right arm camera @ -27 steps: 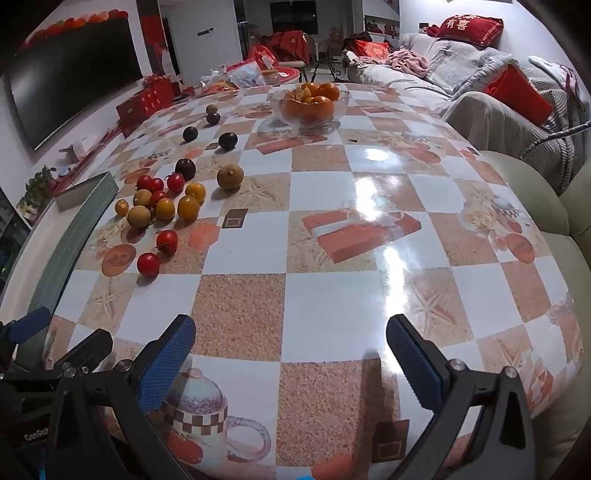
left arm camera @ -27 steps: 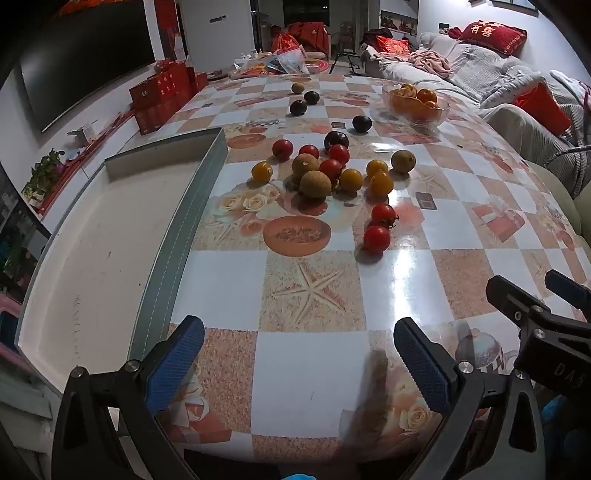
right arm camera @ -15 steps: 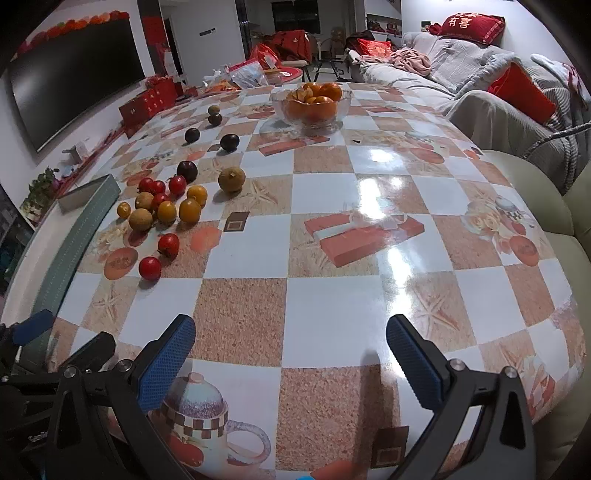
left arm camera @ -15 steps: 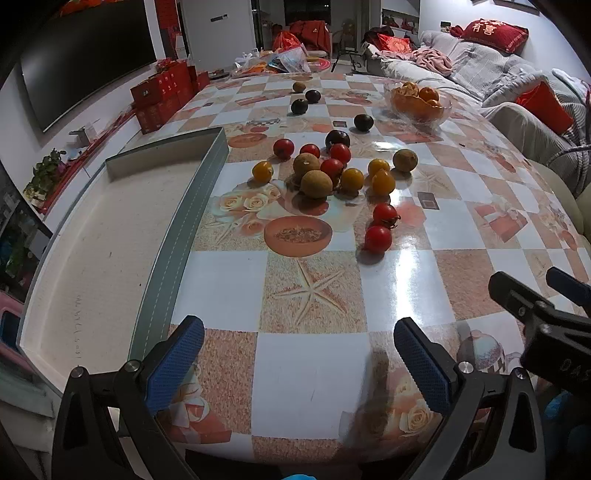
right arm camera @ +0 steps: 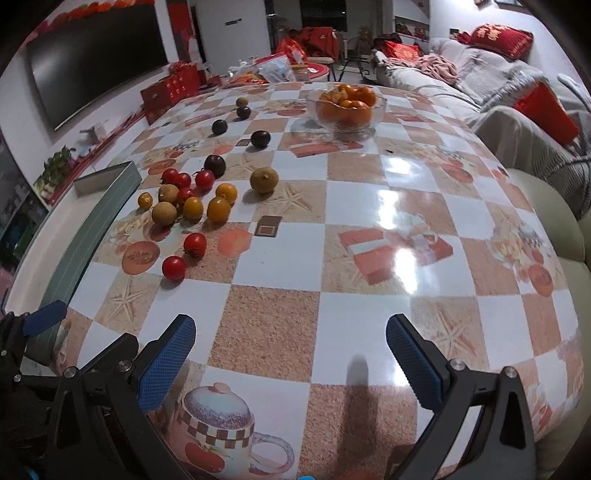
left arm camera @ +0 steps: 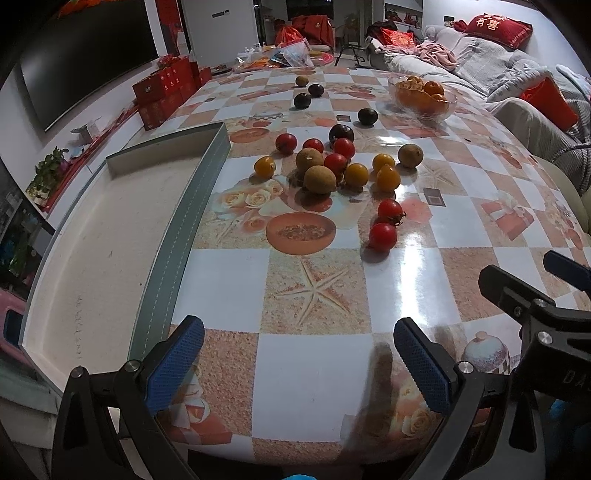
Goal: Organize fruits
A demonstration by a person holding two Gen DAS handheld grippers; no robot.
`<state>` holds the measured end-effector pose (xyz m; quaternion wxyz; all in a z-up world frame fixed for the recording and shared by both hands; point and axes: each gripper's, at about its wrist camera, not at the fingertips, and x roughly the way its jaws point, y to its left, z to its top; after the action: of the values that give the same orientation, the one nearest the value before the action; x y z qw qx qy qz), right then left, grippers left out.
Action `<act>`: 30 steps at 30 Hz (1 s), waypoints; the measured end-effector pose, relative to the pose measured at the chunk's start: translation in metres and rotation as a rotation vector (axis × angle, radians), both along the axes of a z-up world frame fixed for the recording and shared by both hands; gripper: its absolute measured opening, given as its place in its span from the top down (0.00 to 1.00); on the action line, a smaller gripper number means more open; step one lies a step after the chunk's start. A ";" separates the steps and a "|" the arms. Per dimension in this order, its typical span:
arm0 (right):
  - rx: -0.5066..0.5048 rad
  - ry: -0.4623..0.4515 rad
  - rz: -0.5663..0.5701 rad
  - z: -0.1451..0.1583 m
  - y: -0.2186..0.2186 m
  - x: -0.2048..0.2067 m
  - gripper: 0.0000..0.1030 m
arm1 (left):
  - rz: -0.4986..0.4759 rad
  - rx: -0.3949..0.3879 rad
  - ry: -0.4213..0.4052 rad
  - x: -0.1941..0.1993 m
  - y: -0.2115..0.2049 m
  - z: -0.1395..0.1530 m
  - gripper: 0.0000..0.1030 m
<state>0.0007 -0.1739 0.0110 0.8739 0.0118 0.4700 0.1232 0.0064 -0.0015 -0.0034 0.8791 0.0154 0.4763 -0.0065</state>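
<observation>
Small fruits lie scattered on the patterned tablecloth: red tomatoes [left arm camera: 382, 236], orange-yellow ones [left arm camera: 356, 173], brown round ones [left arm camera: 319, 179] and dark plums [left arm camera: 341, 132]. The same cluster [right arm camera: 192, 206] shows at the left in the right wrist view. A glass bowl of oranges [right arm camera: 346, 105] stands far back. An empty grey-rimmed tray [left arm camera: 173, 236] lies left of the fruit. My left gripper [left arm camera: 297, 363] is open above the near table edge, nothing between its fingers. My right gripper [right arm camera: 290, 363] is open too, to the right of the left one, over bare cloth.
A sofa with red cushions [right arm camera: 498, 35] runs along the right side of the table. Red boxes [left arm camera: 164, 92] and a dark TV screen [left arm camera: 85, 59] stand to the left. Bags and clutter [right arm camera: 273, 66] sit beyond the far table end.
Both views have crept slightly forward and up; the fruit sits a little lower in frame. Both grippers stay open and empty.
</observation>
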 end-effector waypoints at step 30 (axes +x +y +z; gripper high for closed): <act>-0.003 0.021 -0.019 -0.003 -0.012 0.021 0.00 | 0.007 -0.016 0.044 0.022 -0.006 -0.006 0.00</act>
<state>0.0218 -0.1864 0.0079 0.8700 0.0161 0.4793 0.1142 0.0288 -0.0071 -0.0092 0.8685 0.0067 0.4955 -0.0076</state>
